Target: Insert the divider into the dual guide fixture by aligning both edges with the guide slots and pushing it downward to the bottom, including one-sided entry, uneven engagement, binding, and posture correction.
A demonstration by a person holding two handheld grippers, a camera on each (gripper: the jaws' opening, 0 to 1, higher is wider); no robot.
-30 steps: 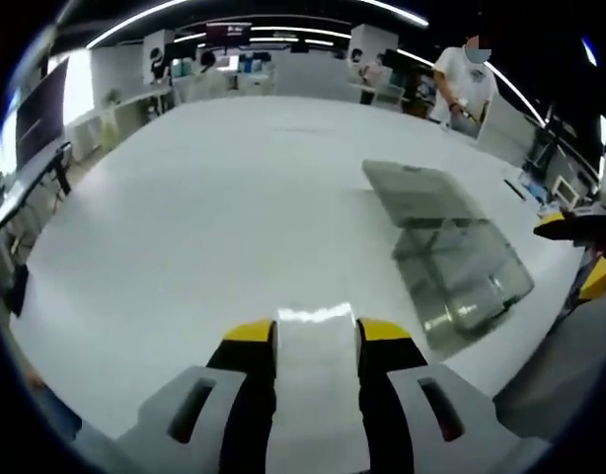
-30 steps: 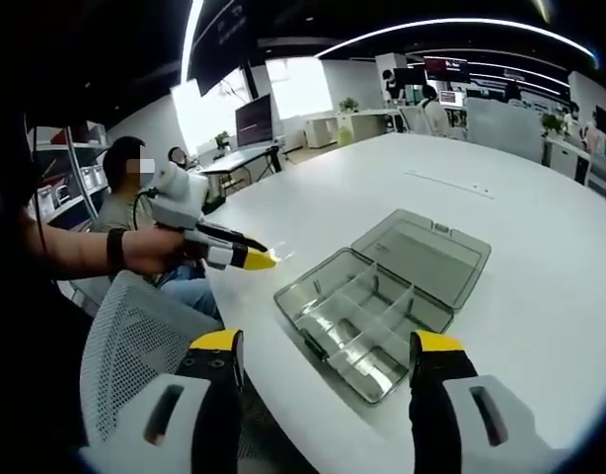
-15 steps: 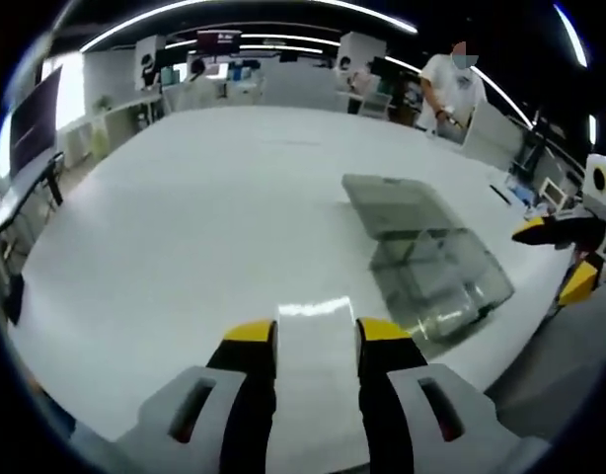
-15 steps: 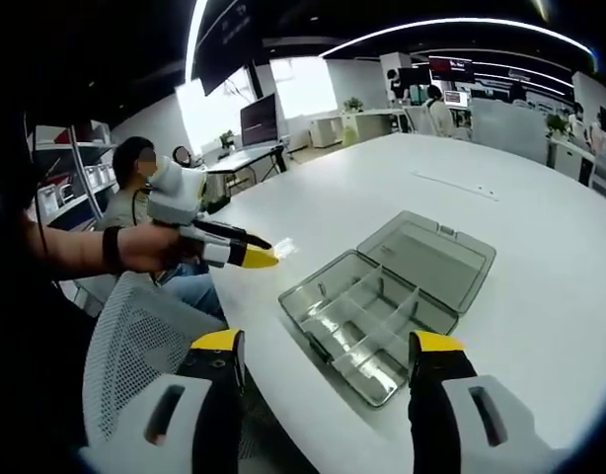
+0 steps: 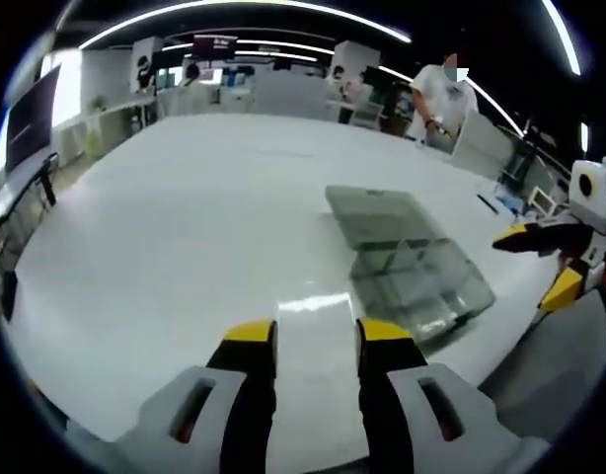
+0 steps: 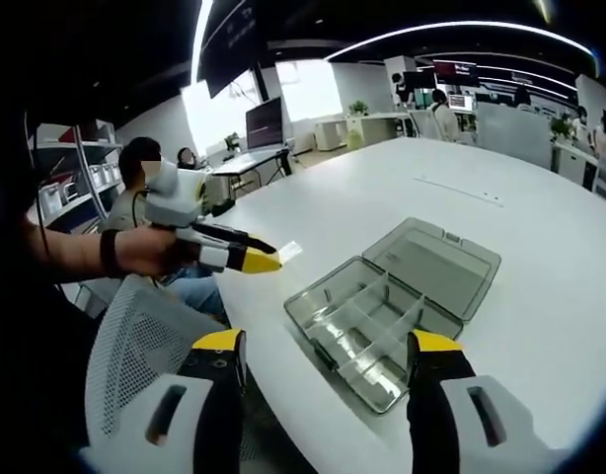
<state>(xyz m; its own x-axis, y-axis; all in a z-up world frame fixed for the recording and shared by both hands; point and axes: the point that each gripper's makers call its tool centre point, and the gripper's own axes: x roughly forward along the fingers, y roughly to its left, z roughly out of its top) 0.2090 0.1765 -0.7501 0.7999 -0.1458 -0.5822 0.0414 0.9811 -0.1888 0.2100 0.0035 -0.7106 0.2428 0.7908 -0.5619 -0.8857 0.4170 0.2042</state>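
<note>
The divider (image 5: 313,341), a thin clear plastic strip, is pinched between the yellow-tipped jaws of my left gripper (image 5: 316,331) above the white table. It also shows as a small clear tab (image 6: 289,250) sticking out past the left gripper (image 6: 263,262), which a hand holds left of the box. The fixture is a smoky clear compartment box (image 5: 419,276) with its lid (image 5: 374,212) laid open flat; its slotted compartments (image 6: 370,321) are bare. My right gripper (image 6: 328,343) hangs open over the table's near edge, short of the box, and enters the left gripper view from the right (image 5: 536,263).
The white table (image 5: 185,217) is round and wide. A grey mesh chair back (image 6: 125,355) stands below the right gripper. A seated person (image 6: 137,168) is behind the left hand; another person (image 5: 441,94) stands past the table's far side.
The left gripper view has swung toward the box, which now sits nearer its centre, and more of the right gripper shows. The divider stays pinched. The right gripper stays open.
</note>
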